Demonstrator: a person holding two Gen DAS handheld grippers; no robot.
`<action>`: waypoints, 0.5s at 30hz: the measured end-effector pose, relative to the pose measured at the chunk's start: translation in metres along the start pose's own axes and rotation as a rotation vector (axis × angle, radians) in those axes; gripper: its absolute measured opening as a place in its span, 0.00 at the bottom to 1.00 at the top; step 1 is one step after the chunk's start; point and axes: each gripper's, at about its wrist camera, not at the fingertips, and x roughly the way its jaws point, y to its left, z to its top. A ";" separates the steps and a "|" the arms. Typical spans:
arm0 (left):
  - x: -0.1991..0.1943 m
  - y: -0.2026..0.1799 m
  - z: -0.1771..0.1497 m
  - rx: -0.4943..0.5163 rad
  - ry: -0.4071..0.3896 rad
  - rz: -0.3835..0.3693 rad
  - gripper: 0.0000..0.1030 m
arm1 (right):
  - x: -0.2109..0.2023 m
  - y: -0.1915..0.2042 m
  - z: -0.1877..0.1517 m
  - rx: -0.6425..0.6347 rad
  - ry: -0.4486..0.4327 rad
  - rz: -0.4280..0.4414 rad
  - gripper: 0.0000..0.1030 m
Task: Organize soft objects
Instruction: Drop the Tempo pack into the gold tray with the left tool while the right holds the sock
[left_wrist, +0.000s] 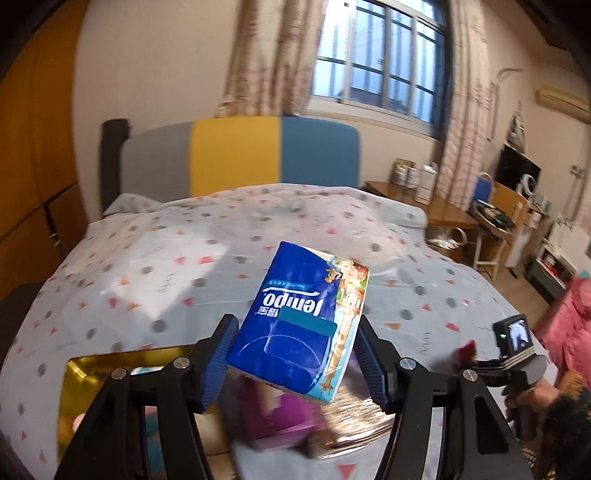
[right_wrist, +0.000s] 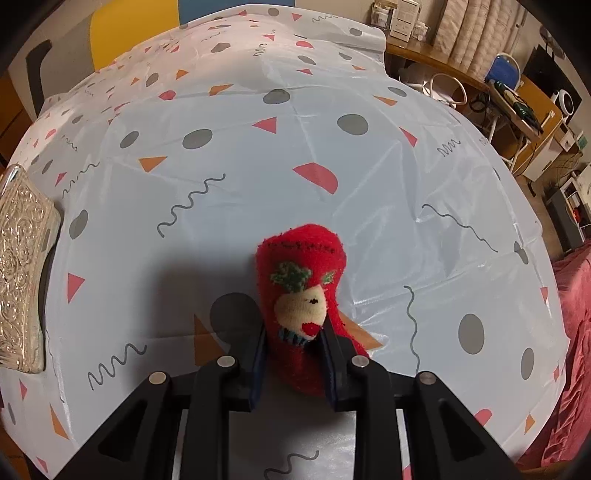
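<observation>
1. The left gripper (left_wrist: 295, 354) is up in the air over the bed (left_wrist: 147, 258), tilted down toward the mattress, its jaws spread fairly wide and clamped on a blue Tempo tissue pack (left_wrist: 299, 317).
2. That pack is clear of the bedding, gripped at its near end; its long axis runs away from the camera and leans slightly right, with the printed name reading upside down from here.
3. The right gripper (right_wrist: 295, 354) points steeply down at the bed cover (right_wrist: 295, 147), its jaws set narrow with a red sock (right_wrist: 303, 295) between them; the pads sit against the sock's sides and squeeze it.
4. The sock rests on the cover, its open cuff pointing away from the camera and its far end folded under and off to the right; a small knitted face with green leaves looks up.
5. In the left wrist view the right gripper (left_wrist: 491, 354) shows low on the right with its camera screen lit, a bit of red at its tip.
6. Below the held pack, blurred, lie a gold tray (left_wrist: 85, 373), a purple packet (left_wrist: 280, 424) and something silvery whose form I cannot make out.
7. In the right wrist view an embossed silver box (right_wrist: 22, 273) sits at the left edge of the bed, well apart from the sock.
8. Beyond the bed: a grey, yellow and blue headboard (left_wrist: 236, 155), a curtained window (left_wrist: 380, 62), and a wooden desk (left_wrist: 436, 206) on the right.
</observation>
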 end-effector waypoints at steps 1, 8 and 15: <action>-0.002 0.008 -0.003 -0.006 -0.001 0.014 0.61 | 0.001 0.003 0.000 -0.004 -0.001 -0.006 0.25; -0.003 0.063 -0.035 -0.085 0.043 0.107 0.62 | -0.003 0.013 -0.003 -0.007 -0.005 -0.053 0.25; 0.002 0.111 -0.068 -0.163 0.092 0.183 0.62 | -0.003 0.031 -0.002 -0.005 0.005 -0.117 0.24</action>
